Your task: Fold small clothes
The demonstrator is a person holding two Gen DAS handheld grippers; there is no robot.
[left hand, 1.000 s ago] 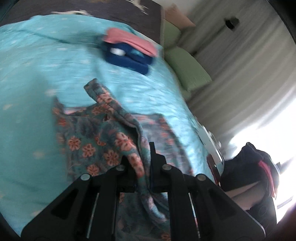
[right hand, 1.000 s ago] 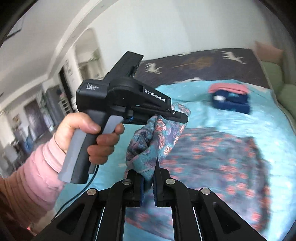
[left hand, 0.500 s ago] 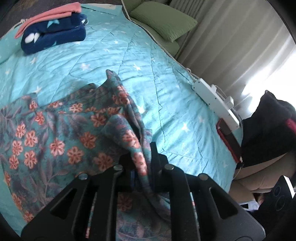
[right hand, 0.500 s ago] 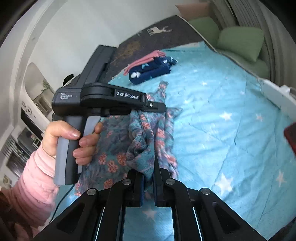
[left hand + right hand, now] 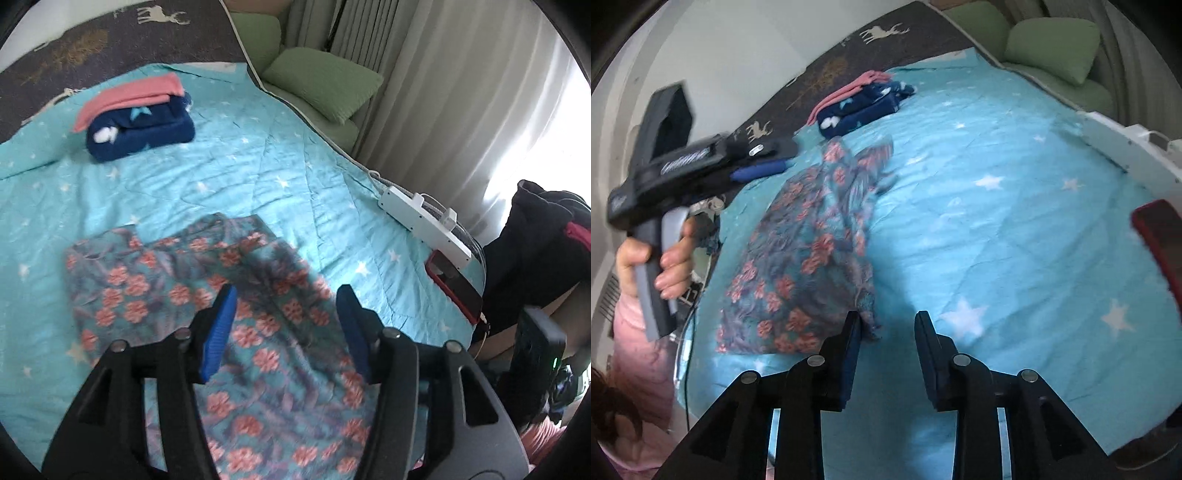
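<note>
The floral garment [image 5: 236, 325] lies loosely folded on the bed [image 5: 258, 173], whose cover is turquoise with white stars, and both hand-held grippers have let go of it. The left hand-held gripper [image 5: 286, 325] hangs over the garment with its blue-padded jaws standing well apart; they have just been opening, and the cloth shows below and between them without either pad pressing on it. In the right wrist view the right hand-held gripper [image 5: 886, 334] is just beside the garment's near corner [image 5: 868, 317]: its jaws have just been opening too, the gap between them shows only bare bed cover, and the ragged corner of the cloth lies right at the left jaw's tip (whether it brushes it cannot be told). The same view shows the left hand-held gripper [image 5: 768, 166] from the side, held by a hand [image 5: 653, 258] in a pink sleeve, hovering above the far end of the garment. Beyond the garment, towards the dark deer-patterned headboard end, sits a folded stack [image 5: 136, 118] of a navy piece with a pink one on top, well apart from it. To the garment's right, at the bed's edge, lie a white power strip [image 5: 424, 221] and a red-cased phone [image 5: 454, 284]
</note>
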